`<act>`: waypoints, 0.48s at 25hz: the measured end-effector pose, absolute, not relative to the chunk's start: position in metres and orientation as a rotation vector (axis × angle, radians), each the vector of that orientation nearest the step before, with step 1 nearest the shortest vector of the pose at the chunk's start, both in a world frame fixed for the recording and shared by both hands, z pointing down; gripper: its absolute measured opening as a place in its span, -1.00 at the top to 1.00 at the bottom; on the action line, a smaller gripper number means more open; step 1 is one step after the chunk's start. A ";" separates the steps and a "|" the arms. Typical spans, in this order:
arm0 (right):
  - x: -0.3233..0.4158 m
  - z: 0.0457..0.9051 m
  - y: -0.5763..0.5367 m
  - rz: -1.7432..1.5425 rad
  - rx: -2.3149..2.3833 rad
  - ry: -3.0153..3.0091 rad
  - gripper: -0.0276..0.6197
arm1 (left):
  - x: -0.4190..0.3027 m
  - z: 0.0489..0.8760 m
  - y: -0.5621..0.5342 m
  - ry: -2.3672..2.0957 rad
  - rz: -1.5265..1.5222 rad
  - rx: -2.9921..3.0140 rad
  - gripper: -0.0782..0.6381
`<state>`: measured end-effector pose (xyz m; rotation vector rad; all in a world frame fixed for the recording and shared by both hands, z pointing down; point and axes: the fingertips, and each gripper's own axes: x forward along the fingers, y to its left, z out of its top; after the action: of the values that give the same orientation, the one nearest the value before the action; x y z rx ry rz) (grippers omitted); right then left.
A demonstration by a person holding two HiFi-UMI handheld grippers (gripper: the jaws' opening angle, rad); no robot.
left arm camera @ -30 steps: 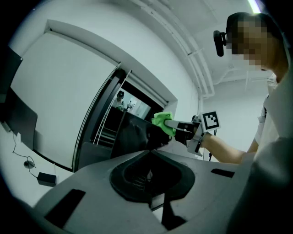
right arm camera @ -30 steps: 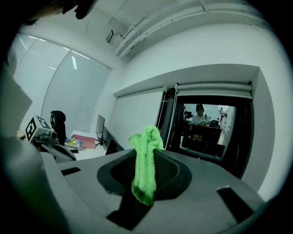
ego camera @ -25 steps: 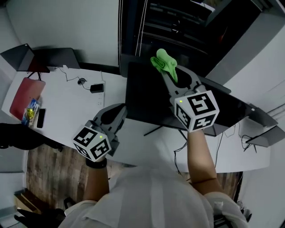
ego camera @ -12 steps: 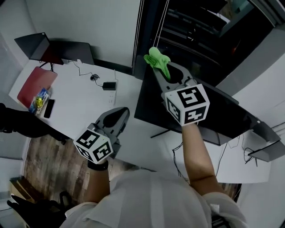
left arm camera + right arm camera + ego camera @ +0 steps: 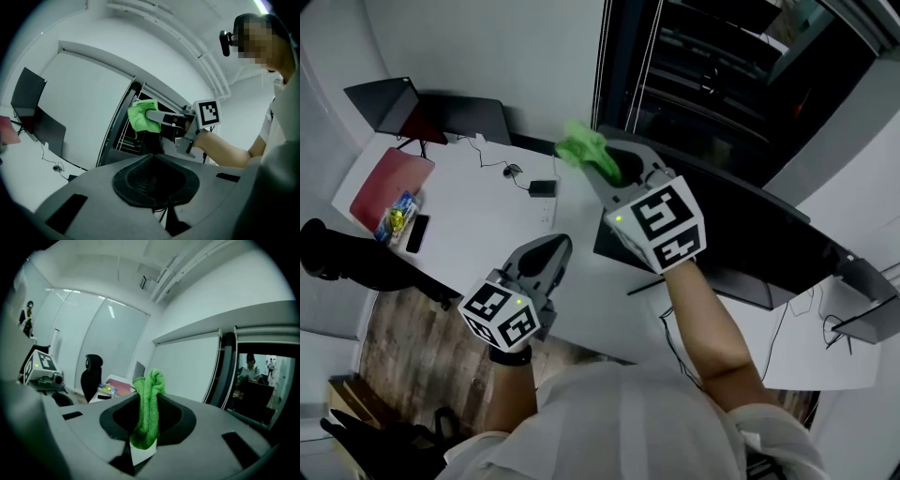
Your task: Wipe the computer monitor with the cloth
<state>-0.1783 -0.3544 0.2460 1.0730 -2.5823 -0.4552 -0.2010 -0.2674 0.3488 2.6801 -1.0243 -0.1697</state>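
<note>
The black monitor (image 5: pixel 750 246) stands on a white desk (image 5: pixel 478 220), its screen tilted toward me. A green cloth (image 5: pixel 583 148) is pinched in my right gripper (image 5: pixel 596 161), which is shut on it and held at the monitor's upper left corner. In the right gripper view the cloth (image 5: pixel 149 404) hangs bunched between the jaws of that gripper (image 5: pixel 146 423). My left gripper (image 5: pixel 551 253) hovers lower over the desk, shut with nothing in it. The left gripper view looks past its own jaws (image 5: pixel 154 180) up at the cloth (image 5: pixel 140 117).
On the desk's left lie a red folder (image 5: pixel 389 186), a phone (image 5: pixel 417 232) and a power adapter (image 5: pixel 543 187) with its cable. A dark laptop (image 5: pixel 441 112) stands at the back left. A black chair (image 5: pixel 356 264) is beside the desk. Dark window panes (image 5: pixel 712 84) rise behind the monitor.
My right gripper has carried the cloth leftward along the monitor's top edge to its left corner. The left gripper has stayed low over the desk.
</note>
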 end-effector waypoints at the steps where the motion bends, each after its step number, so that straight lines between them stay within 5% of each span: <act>1: -0.189 0.254 -0.344 -0.451 1.015 -2.594 0.69 | -0.202 0.349 -0.266 -1.029 -0.170 2.677 0.73; 12: -0.203 0.306 -0.313 -0.598 0.906 -2.415 0.68 | -0.211 0.358 -0.259 -1.057 -0.154 2.647 0.73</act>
<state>-0.2032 -0.3128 0.3063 0.9058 -2.4147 -0.5981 -0.2109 -0.2591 0.3582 2.6471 -1.0571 -0.1537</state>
